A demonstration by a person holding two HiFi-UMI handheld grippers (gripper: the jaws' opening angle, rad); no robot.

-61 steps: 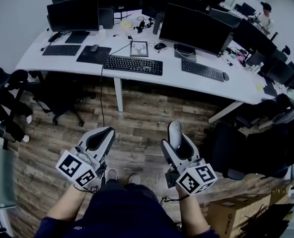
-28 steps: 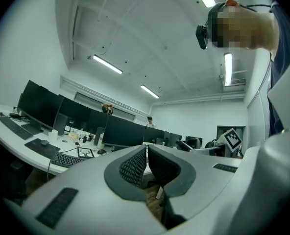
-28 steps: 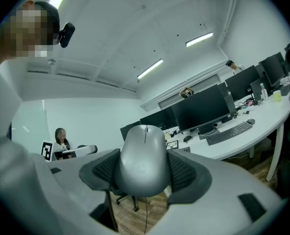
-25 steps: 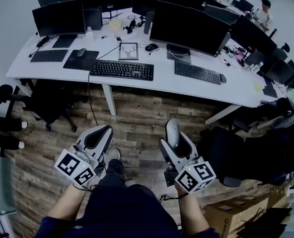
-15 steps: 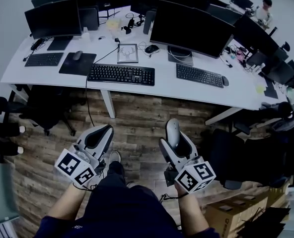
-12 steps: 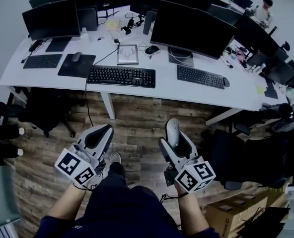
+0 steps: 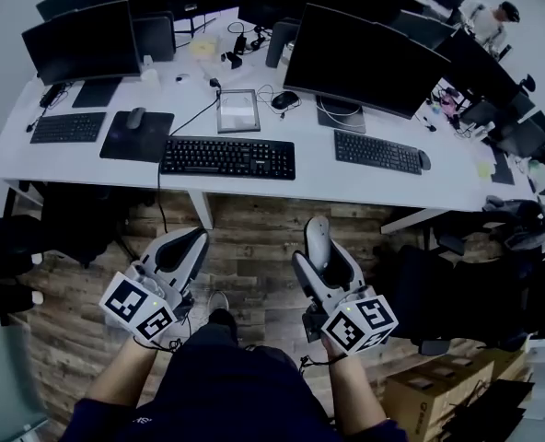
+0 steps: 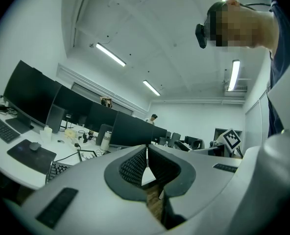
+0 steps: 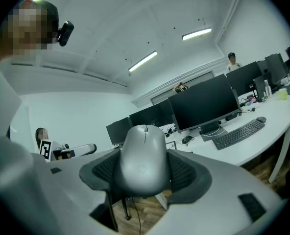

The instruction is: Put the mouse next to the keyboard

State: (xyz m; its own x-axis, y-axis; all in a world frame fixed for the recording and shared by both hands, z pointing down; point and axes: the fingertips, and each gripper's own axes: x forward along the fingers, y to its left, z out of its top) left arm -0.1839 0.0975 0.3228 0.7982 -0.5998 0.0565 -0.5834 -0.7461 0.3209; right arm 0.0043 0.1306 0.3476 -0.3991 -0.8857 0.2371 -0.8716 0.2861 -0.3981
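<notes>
- My right hand-held gripper (image 7: 318, 258) holds the grey mouse (image 9: 144, 156) tight between its two jaws, low in the middle of the head view.
- The mouse sticks up over the wood floor (image 7: 254, 233), below the white desk (image 7: 314, 180) in the frame.
- My left hand-held gripper (image 7: 181, 254) is just left of it. Its jaws are pressed together with nothing in them.
- The black keyboard (image 7: 227, 157) lies on the desk, higher in the frame and well apart from the mouse.
</notes>
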